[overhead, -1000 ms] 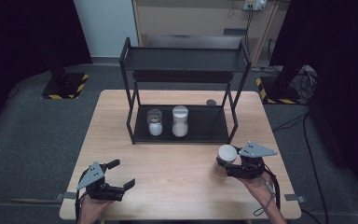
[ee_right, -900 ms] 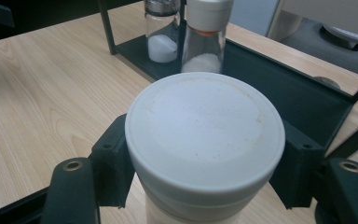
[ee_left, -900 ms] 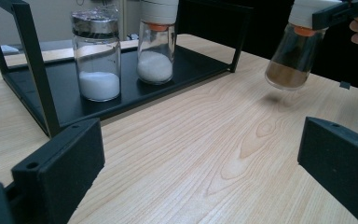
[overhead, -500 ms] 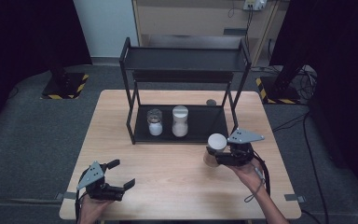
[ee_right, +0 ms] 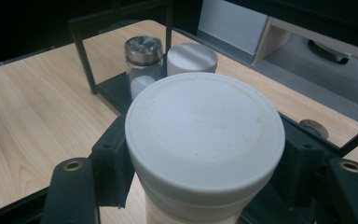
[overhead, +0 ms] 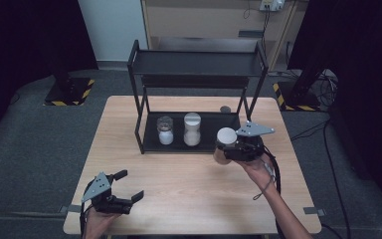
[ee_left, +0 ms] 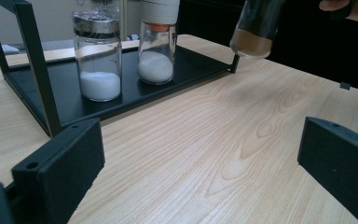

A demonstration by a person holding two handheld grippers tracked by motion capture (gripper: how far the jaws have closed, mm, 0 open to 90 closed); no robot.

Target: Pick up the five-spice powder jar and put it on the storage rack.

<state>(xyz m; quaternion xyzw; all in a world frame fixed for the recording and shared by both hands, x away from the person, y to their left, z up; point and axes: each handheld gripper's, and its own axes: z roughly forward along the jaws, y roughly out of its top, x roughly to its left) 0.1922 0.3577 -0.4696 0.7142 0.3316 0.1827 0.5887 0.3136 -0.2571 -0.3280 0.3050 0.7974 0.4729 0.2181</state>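
A jar with a white lid (overhead: 226, 136) and brown contents hangs above the table just in front of the right end of the black rack (overhead: 197, 63). My right gripper (overhead: 227, 151) is shut on it. In the right gripper view the lid (ee_right: 205, 135) sits between the jaws. The left gripper view shows the jar's brown bottom (ee_left: 253, 32) clear of the wood. On the rack's lower shelf stand a silver-lidded jar (overhead: 165, 130) and a white-lidded jar (overhead: 192, 128), both with white contents. My left gripper (overhead: 131, 185) rests open near the table's front left, with nothing between its jaws.
The rack's lower shelf (overhead: 224, 124) has bare room right of the two jars, and its right front post (overhead: 242, 107) stands close to the held jar. A small round brownish object (overhead: 225, 109) lies on the table behind the shelf. The wooden table (overhead: 189, 184) spreads between the grippers.
My right gripper has carried the jar up and to the left, from the table's right side toward the rack's lower shelf. The left gripper has stayed put.
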